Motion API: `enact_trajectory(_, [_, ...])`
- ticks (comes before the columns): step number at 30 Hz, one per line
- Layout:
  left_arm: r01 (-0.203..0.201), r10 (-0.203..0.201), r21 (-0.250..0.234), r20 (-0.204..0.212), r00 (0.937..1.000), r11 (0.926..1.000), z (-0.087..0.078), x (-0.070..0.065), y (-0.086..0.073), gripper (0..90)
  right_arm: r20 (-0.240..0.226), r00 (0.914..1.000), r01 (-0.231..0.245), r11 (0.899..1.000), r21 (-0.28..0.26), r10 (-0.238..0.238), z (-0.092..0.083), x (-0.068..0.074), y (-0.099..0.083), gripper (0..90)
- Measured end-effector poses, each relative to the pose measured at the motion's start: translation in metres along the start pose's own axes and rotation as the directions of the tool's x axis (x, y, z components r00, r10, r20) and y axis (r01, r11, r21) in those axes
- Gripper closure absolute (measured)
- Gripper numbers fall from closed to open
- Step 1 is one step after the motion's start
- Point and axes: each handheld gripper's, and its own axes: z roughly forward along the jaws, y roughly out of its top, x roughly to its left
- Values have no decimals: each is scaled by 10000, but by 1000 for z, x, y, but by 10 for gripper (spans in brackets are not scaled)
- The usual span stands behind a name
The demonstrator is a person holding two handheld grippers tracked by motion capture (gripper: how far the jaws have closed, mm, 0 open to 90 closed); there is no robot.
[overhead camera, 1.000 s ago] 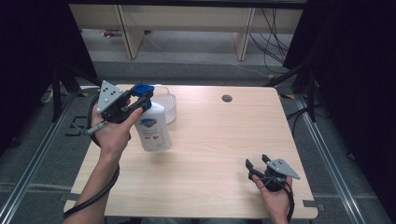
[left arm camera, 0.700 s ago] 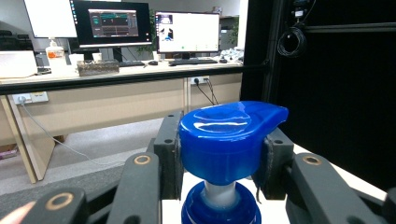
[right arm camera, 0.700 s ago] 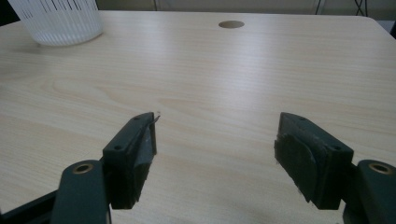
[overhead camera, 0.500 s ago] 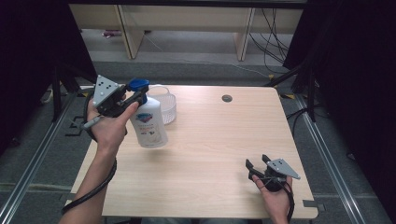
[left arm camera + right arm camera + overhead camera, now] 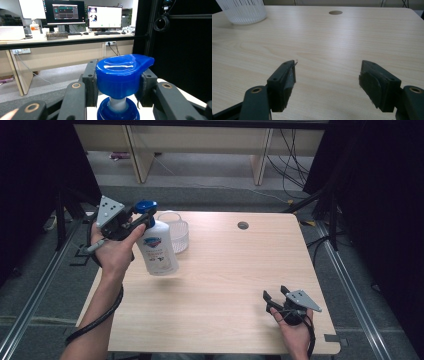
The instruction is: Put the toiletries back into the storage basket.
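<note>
Soap bottle [image 5: 157,251], upright, hangs over the table [image 5: 230,290]. Left gripper [image 5: 131,221] clamps its blue pump head [image 5: 123,75]. Right gripper [image 5: 278,297] rests apart, jaws spread, holding nothing.

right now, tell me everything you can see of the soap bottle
The soap bottle is white plastic with a blue pump head, a blue collar and a blue-and-red label. The left gripper clamps the pump head between its jaws and holds the bottle slightly tilted, lifted off the table in front of the white basket.
</note>
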Motion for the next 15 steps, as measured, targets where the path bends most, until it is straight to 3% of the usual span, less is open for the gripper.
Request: enact_trajectory(15, [36, -36, 13, -71, 10000, 10000, 12, 8, 5, 595, 0, 10000, -32, 10000, -13, 32, 0, 0, 0, 298])
